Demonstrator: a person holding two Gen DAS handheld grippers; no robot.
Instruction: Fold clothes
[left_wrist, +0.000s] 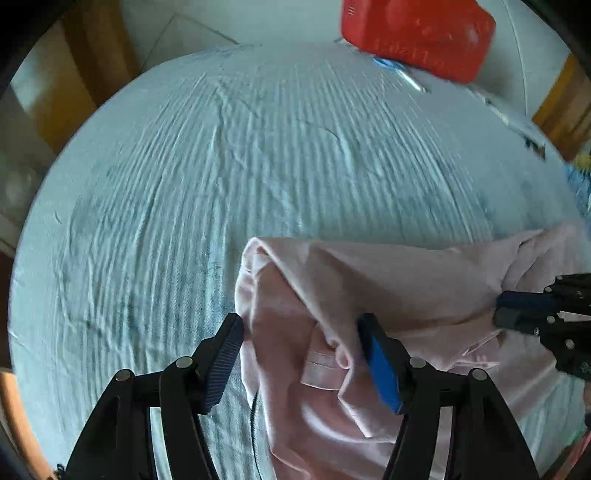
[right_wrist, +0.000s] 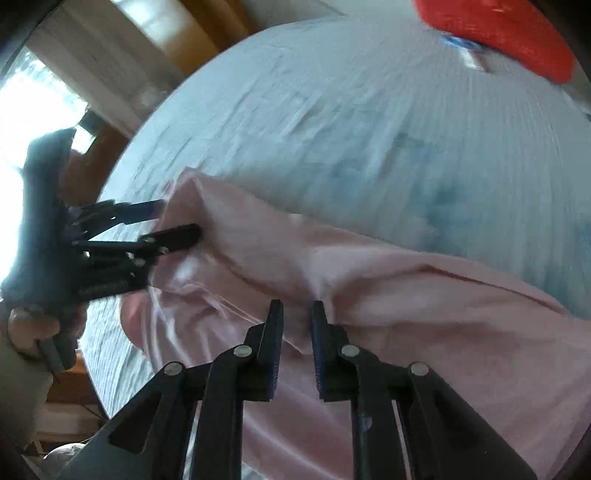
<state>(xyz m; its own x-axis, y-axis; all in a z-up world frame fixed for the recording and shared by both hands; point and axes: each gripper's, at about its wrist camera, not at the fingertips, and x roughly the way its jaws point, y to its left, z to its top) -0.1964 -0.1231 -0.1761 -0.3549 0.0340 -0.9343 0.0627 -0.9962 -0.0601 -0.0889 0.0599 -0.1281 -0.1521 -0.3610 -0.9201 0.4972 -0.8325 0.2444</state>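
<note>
Your left gripper (left_wrist: 301, 338) hangs with fingers spread over the pink garment (left_wrist: 388, 280); your right gripper (right_wrist: 297, 314), at 3 o'clock, pinches its fold to anchor it on the bed (left_wrist: 221, 166).

Soft cloth on a rumpled bed

Your pink garment (left_wrist: 388, 280) is soft, matt cloth. The pale blue bedsheet (left_wrist: 221, 166) under it looks ribbed and crinkled. Your left tongs (left_wrist: 301, 332) are matt black plastic with ridged blue pads (left_wrist: 382, 369) and shiny metal rivets (left_wrist: 184, 362).
</note>
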